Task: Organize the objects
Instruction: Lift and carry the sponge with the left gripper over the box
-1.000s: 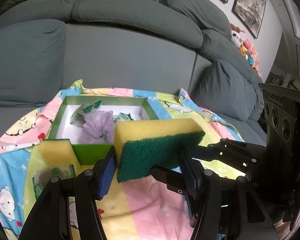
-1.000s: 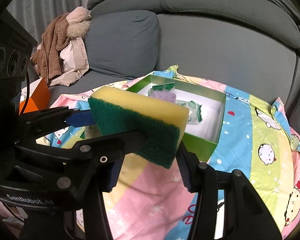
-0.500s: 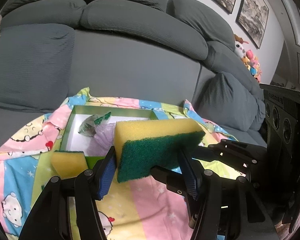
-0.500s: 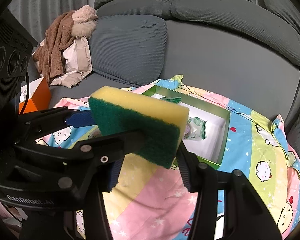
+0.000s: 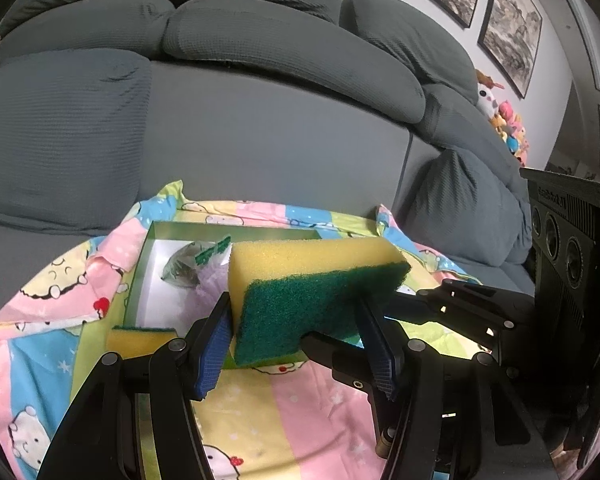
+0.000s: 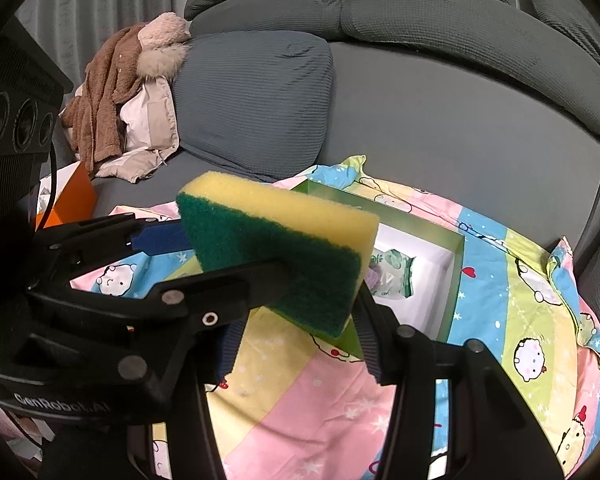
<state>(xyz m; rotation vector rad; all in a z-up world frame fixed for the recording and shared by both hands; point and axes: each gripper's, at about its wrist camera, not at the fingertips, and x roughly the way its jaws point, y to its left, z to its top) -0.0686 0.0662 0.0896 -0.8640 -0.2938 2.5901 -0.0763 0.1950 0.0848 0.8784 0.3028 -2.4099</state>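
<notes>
Sponges ride clenched in both grippers: left gripper (image 5: 296, 344) holds one sponge (image 5: 316, 288), right gripper (image 6: 300, 320) another (image 6: 276, 256); green box (image 6: 456, 280) seemingly holds packets; both await placing.

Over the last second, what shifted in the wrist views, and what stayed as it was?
Both claws drew back and up: the green box shrank and slid lower in each view, with more sofa showing. Unchanged: the sponge sits gripped in both claws, left claw and right claw; nothing was released.

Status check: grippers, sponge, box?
Left gripper and right gripper both shut on one yellow-and-green scouring sponge. Green open-top box ahead, packets inside. Second yellow sponge at box front.
</notes>
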